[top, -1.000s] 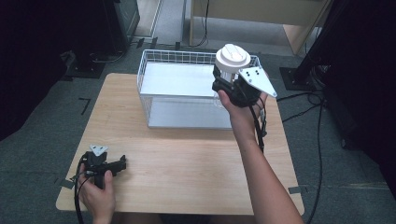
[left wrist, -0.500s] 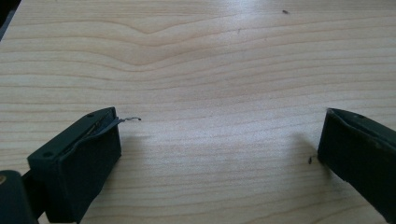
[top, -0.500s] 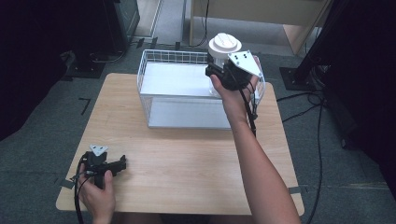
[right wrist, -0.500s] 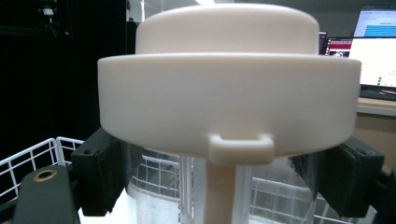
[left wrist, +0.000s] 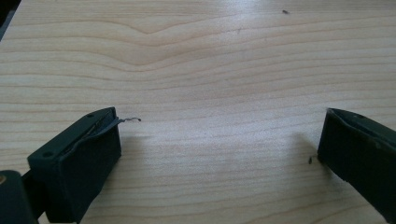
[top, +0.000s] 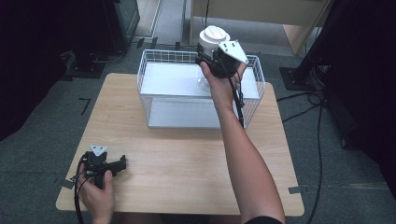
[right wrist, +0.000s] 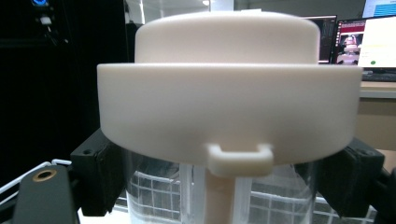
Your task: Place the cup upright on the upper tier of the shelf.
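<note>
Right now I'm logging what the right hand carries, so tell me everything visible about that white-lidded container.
The container is a clear, plastic-looking jar under a broad cream-white lid. The lid is stepped, a raised disc above a wider rim, with a small tab at its lower front edge. It stands upright in the air above the far part of the white wire basket, touching nothing but the right tool, whose black jaws clamp the clear body just beneath the lid. Whether it holds anything cannot be told.

The claw [right wrist: 219, 186] clamps a clear jar [right wrist: 187, 196] just beneath its wide white lid [right wrist: 229, 102], above a wire basket [right wrist: 154, 186]; monitors [right wrist: 359, 37] glow behind.
</note>
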